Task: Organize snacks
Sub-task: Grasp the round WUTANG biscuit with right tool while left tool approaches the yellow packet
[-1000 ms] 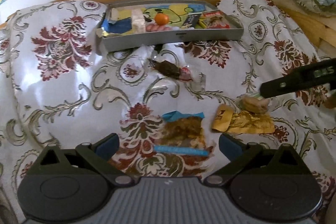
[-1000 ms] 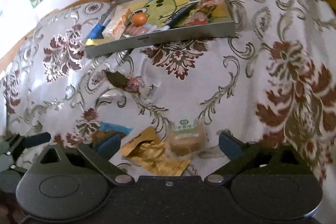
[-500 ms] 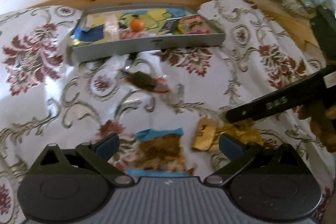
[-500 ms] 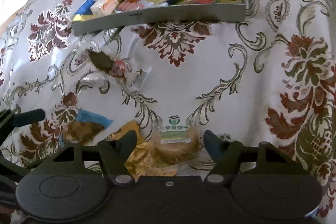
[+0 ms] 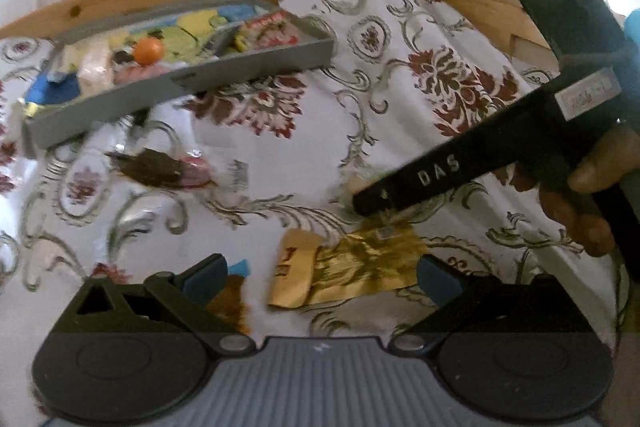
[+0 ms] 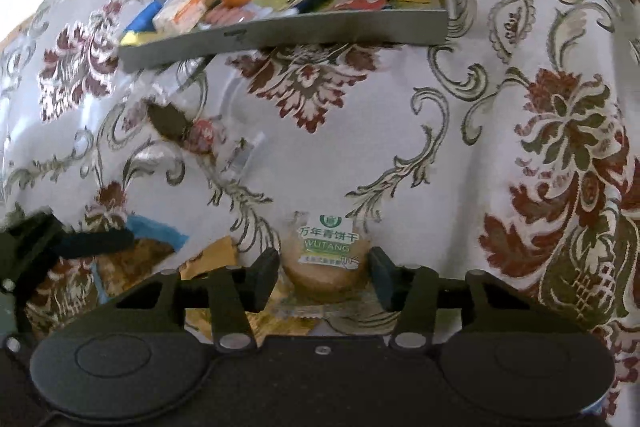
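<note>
The right gripper (image 6: 324, 275) sits low-centre in the right wrist view, its two dark fingers (image 6: 264, 277) part-closed either side of the round tan biscuit in a clear wrapper with a green-and-white label (image 6: 326, 255). The biscuit lies btwn the pads, dead ahead of the gripper. Small gaps show on both sides, so the pads look near the wrapper but not yet pressing it; contact can't be told for sure. The disc is round, so no long axis to line up w/; only the wrapper's crimped edge trails back toward the gripper body.

The left gripper (image 5: 320, 277) is at the bottom of the left wrist view, blue-tipped fingers spread wide & holding nothing. Ahead of it lies the crumpled gold foil packet (image 5: 348, 267), long axis running left-right across the frame. In that view the right gripper's black finger crosses in from the right edge, tip down at the biscuit, w/ a hand (image 5: 588, 199) on the handle.

The right is clearly the nearer tool to the biscuit. The grey rectangular tray w/ the cartoon lining (image 6: 280, 35), already holding an orange ball & pkts, lies straight up-frame, well apart across the floral cloth (image 6: 400, 131). Probable next: close, lift, carry fwd to the tray.
</note>
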{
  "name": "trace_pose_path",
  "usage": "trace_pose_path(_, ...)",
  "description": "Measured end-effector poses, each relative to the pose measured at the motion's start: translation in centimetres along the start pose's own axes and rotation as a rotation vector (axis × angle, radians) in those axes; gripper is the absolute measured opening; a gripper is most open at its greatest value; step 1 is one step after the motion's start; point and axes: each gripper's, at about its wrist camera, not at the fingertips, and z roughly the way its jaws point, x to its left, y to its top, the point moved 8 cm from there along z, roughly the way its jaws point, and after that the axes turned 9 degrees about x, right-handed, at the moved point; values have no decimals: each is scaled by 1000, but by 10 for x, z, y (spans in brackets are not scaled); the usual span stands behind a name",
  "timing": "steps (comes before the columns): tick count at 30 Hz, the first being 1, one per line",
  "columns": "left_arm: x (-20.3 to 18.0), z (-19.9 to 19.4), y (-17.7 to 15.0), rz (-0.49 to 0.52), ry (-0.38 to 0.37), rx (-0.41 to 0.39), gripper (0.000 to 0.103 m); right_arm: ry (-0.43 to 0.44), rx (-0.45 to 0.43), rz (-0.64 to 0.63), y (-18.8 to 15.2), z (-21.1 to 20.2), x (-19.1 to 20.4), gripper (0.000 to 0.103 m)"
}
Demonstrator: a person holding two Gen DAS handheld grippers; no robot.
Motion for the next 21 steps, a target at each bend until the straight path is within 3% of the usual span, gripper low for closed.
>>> trace_pose_path(6, -12, 18, 5, -14, -47, 68, 103, 36, -9, 34, 3, 0, -7, 50)
trace_pose_path(14, -17, 38, 10, 15, -3, 167, 103, 58, -22, 54, 4, -2, -7, 51)
trace_pose_path(21, -17, 43, 11, -2, 10, 186, 102, 59, -22, 55, 4, -3, -6, 51)
